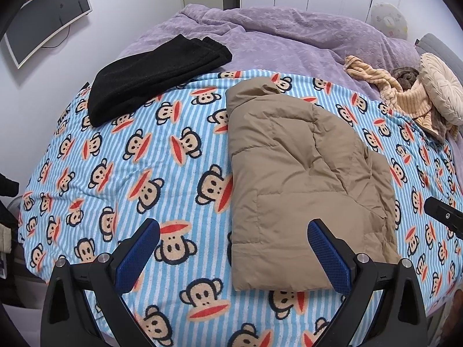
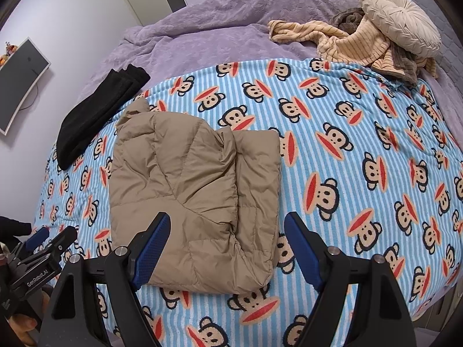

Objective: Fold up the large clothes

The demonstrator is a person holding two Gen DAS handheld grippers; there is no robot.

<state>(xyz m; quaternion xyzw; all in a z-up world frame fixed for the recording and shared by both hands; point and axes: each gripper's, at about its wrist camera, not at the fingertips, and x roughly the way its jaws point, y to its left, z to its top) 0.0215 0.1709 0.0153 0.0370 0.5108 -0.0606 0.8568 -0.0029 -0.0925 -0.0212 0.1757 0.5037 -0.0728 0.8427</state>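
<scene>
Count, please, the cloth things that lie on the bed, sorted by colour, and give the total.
Tan: 1, the folded puffer jacket
Black: 1, the folded black garment
Cream-striped: 1, the crumpled striped garment
Brown-grey: 1, the crumpled dark cloth
Cream: 1, the round cushion
Total: 5

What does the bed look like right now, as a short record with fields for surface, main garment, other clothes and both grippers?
surface: blue striped monkey-print blanket over a purple quilt
main garment: tan quilted puffer jacket, folded into a compact block, lying flat
other clothes: folded black knit garment; heap of cream ribbed clothing under a round pleated cushion
left gripper: open, holding nothing
right gripper: open, fingers above the jacket's near edge
</scene>
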